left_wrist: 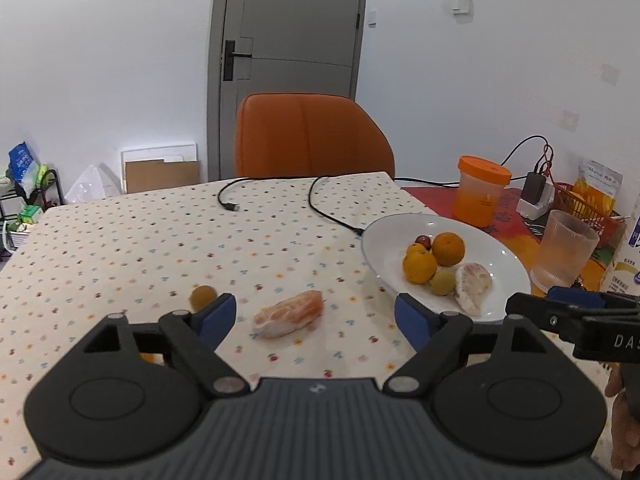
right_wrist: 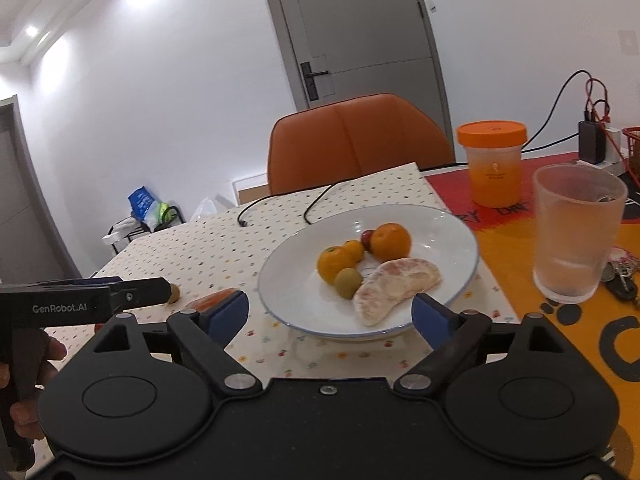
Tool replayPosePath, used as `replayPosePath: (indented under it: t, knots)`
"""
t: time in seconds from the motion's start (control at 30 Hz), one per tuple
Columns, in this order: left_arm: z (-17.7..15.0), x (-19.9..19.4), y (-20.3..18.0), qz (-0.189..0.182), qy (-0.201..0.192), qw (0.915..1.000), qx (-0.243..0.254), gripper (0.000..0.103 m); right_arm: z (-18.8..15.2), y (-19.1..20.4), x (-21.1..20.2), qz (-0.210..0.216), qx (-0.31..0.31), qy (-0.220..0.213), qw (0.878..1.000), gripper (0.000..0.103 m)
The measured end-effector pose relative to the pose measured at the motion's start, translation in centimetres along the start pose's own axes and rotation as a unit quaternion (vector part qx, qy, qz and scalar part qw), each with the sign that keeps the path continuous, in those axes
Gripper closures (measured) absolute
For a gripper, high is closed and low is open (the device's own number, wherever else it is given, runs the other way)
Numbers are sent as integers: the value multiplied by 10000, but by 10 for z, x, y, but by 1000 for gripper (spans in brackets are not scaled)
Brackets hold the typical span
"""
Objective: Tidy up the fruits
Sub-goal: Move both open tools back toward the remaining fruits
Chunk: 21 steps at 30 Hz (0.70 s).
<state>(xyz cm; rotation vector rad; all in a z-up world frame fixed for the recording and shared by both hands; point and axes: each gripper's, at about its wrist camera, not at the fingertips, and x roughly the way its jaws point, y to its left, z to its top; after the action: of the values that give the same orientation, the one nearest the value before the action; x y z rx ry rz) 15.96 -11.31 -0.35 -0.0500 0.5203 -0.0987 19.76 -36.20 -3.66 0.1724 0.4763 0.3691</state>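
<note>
A white plate (left_wrist: 380,240) (right_wrist: 288,280) on the dotted tablecloth holds oranges (left_wrist: 449,249) (right_wrist: 390,241), a small red fruit (left_wrist: 423,241), a greenish round fruit (left_wrist: 442,283) (right_wrist: 347,282) and a peeled pomelo segment (left_wrist: 473,285) (right_wrist: 394,285). Another peeled segment (left_wrist: 290,313) (right_wrist: 210,301) lies on the cloth just beyond my left gripper (left_wrist: 316,318), which is open with nothing between its pads. A small brownish-green fruit (left_wrist: 203,297) sits by its left fingertip. My right gripper (right_wrist: 330,314) is open at the plate's near rim, holding nothing.
An orange-lidded jar (left_wrist: 482,190) (right_wrist: 494,164) and a ribbed glass (left_wrist: 565,250) (right_wrist: 576,236) stand right of the plate. Black cables (left_wrist: 320,200) cross the far cloth. An orange chair (left_wrist: 312,136) is behind the table. Keys (right_wrist: 620,276) lie beside the glass.
</note>
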Motion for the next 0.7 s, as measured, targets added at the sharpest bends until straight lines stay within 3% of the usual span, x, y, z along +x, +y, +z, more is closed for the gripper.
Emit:
replayPosePath:
  t: [0.13,0.7]
  knots:
    - [-4,-5,12,50,2,9999,-112,17,0,9,3,64,-31,19,10000,5]
    - [-18,-29,59,256,-128,9981,-541,17,-3,56,14,276,-349,103,9990,1]
